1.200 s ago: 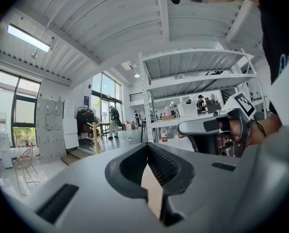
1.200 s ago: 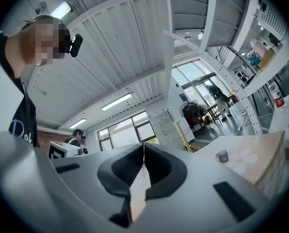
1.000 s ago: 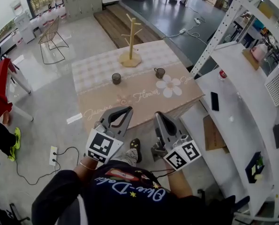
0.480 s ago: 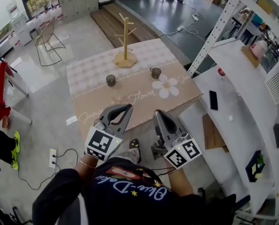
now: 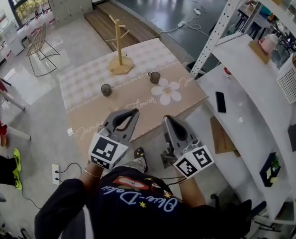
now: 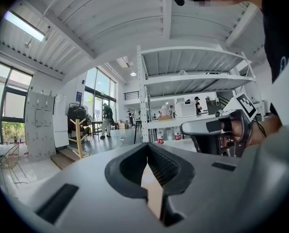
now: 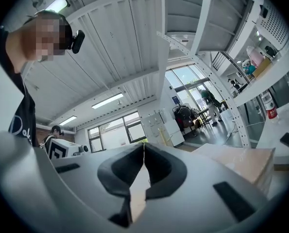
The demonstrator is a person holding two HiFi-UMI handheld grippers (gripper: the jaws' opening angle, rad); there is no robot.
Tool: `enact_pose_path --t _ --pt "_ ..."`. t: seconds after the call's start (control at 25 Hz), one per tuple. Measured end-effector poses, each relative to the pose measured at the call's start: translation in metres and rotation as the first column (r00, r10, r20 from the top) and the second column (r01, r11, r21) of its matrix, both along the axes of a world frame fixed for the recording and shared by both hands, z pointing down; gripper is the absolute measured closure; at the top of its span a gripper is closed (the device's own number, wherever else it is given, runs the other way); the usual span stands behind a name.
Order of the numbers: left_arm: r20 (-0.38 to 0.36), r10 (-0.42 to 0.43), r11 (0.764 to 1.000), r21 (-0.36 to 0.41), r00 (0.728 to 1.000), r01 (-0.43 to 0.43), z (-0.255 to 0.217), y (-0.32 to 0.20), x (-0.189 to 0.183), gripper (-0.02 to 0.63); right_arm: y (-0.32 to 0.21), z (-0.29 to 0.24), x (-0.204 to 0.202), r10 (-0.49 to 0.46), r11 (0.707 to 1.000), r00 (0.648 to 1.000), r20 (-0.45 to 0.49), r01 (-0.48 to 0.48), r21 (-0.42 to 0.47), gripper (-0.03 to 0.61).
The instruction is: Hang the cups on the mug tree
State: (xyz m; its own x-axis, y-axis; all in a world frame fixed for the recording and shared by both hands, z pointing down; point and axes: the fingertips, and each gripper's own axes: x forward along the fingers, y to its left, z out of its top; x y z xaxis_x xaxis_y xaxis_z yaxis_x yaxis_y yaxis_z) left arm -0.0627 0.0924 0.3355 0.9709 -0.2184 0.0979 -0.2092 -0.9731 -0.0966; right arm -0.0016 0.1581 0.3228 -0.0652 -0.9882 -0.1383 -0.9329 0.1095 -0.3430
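Mug tree (image 5: 119,46) — on "Flower"-script tablecloth (image 5: 133,94)

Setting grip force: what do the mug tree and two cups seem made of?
Pale branched mug tree: apparently light wood, matte tan, with peg arms. The left dark cup and right dark cup: possibly smoky glass; too small to be sure.

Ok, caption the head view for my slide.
Left tool and right tool, shut and empty, face a table holding a bare mug tree and two dark cups.
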Motion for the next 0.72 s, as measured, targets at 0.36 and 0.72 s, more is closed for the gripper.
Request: enact_pose_path --t 0.36,0.72 --pt "-0.018 0.001 1.000 -0.008 1.000 -0.001 -0.005 -0.018 0.024 0.605 -0.018 -0.005 0.025 0.017 1.000 1.000 0.010 -0.017 0.007 0.568" --pt "-0.038 -0.005 1.000 -0.017 0.999 0.005 -0.010 -0.044 0.043 0.605 -0.041 -0.008 0.043 0.012 0.999 0.998 -0.064 -0.014 -0.032 0.568"
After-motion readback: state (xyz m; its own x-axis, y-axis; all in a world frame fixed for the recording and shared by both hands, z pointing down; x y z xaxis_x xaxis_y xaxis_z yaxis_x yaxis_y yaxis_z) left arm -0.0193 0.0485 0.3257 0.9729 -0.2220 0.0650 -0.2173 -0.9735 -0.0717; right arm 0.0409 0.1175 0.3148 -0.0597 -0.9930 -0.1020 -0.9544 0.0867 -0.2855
